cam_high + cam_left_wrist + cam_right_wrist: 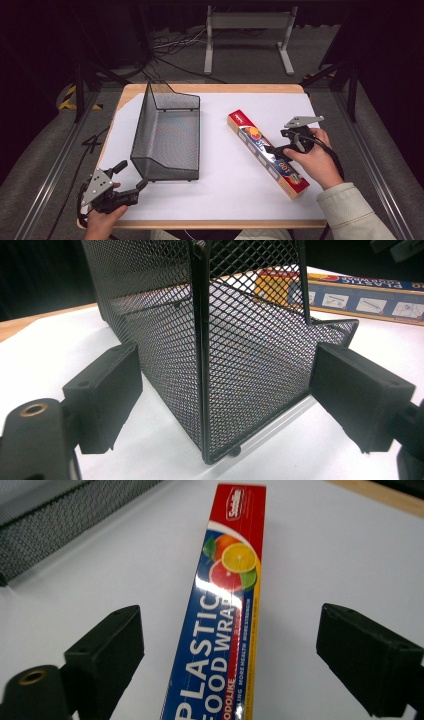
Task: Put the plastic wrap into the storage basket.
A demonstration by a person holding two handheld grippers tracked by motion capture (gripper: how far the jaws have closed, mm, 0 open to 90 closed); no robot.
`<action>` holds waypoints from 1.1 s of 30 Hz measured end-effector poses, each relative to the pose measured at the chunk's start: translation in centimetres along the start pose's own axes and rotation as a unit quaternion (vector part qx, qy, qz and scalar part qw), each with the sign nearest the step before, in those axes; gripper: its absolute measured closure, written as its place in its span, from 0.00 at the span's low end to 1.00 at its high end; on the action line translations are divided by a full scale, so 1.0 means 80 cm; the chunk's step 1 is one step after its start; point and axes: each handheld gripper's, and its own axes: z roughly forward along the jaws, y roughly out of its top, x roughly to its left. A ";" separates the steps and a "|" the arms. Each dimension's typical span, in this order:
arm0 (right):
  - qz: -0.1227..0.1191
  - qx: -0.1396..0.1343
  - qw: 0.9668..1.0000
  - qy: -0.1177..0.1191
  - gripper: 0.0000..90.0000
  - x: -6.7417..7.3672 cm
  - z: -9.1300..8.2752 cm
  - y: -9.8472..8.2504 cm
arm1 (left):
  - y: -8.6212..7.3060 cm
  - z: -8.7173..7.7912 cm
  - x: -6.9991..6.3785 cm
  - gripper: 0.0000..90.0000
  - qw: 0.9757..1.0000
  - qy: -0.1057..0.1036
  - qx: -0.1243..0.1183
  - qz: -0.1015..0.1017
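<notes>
Nearest us, our left gripper [131,179] stood with jaws spread, unclenched, just before the near corner of the black wire-mesh basket [167,135]. Rightward, the long red-and-blue plastic-wrap box [267,153] lay flat on the white table [220,195] — between our right gripper's [276,149] parted jaws, untouched.

A lab-style recording booth: black curtains, a metal frame [75,95], floor cables [172,47], one white-topped table [220,185].

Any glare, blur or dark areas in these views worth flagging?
Right gripper view: glare patch on the plastic wrap box, near text soft. Left gripper view: mesh basket sharp, box behind it slightly soft. High view: table evenly lit, surroundings dark.
</notes>
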 end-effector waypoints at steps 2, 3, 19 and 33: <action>-0.002 0.016 1.000 0.001 0.19 0.002 0.005 -0.001 | 0.000 0.000 0.000 0.16 1.000 0.000 0.000 -0.001; 0.000 0.023 1.000 0.009 0.21 0.003 0.007 -0.002 | 0.000 0.000 -0.001 0.16 1.000 0.001 0.001 -0.002; 0.048 0.122 0.991 0.001 0.20 0.011 0.044 -0.015 | -0.001 0.000 0.000 0.16 1.000 0.001 0.002 -0.001; 0.057 0.187 0.981 0.000 0.23 0.016 0.064 -0.018 | -0.002 0.001 0.000 0.16 1.000 0.002 0.004 0.002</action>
